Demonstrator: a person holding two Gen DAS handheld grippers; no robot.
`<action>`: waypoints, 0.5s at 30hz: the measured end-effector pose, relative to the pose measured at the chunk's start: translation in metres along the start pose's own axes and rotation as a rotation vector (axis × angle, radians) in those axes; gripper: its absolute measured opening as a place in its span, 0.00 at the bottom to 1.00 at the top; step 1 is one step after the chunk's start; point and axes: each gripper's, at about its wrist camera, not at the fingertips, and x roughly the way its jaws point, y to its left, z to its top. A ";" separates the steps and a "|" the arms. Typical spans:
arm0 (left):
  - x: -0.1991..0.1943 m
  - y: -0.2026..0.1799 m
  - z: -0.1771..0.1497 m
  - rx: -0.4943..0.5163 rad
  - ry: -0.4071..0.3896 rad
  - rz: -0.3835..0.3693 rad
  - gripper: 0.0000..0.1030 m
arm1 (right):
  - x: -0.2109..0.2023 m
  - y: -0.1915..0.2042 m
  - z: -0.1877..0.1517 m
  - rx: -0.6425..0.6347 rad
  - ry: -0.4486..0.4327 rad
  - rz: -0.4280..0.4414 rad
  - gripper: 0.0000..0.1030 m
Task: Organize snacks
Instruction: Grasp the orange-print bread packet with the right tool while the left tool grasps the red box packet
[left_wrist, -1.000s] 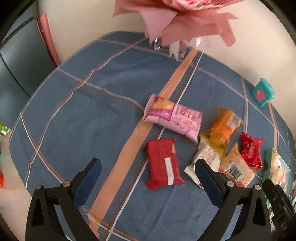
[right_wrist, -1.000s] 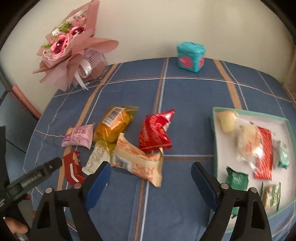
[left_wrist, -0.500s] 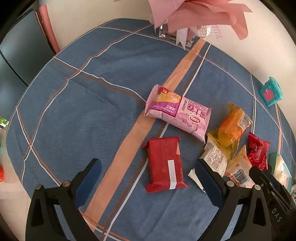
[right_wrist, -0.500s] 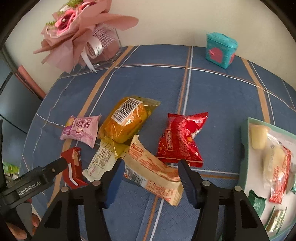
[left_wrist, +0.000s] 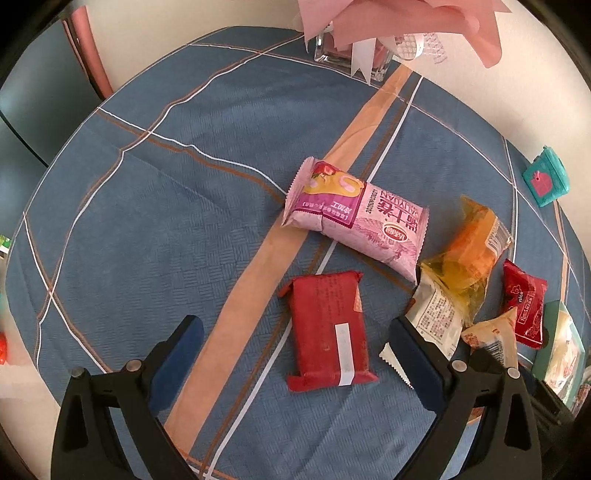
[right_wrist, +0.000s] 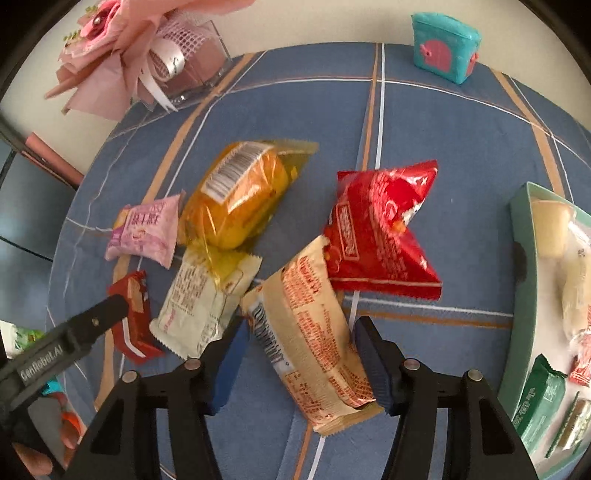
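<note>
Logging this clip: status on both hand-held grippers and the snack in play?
Left hand-held gripper open, over flat red foil packet. Right hand-held gripper straddling beige orange-printed wrapper, contact unclear. Shiny red pouch under its far end.

Bare tablecloth (left_wrist: 155, 229) left; snack pile (right_wrist: 229, 229) (overlapping) crowds right

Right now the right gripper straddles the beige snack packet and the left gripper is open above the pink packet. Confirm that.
One detail is wrong. In the left wrist view the left gripper is open above the dark red packet; the pink packet lies farther ahead. The rest holds: in the right wrist view the right gripper straddles the beige snack packet.
</note>
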 end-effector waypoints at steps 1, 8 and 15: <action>0.002 0.000 0.000 0.000 0.004 -0.001 0.94 | 0.001 0.001 -0.002 -0.009 0.007 -0.011 0.61; 0.013 -0.002 0.001 0.012 0.031 0.000 0.89 | 0.009 0.016 -0.020 -0.097 0.022 -0.115 0.59; 0.023 -0.008 0.001 0.027 0.060 -0.027 0.60 | 0.005 0.021 -0.031 -0.090 0.017 -0.143 0.36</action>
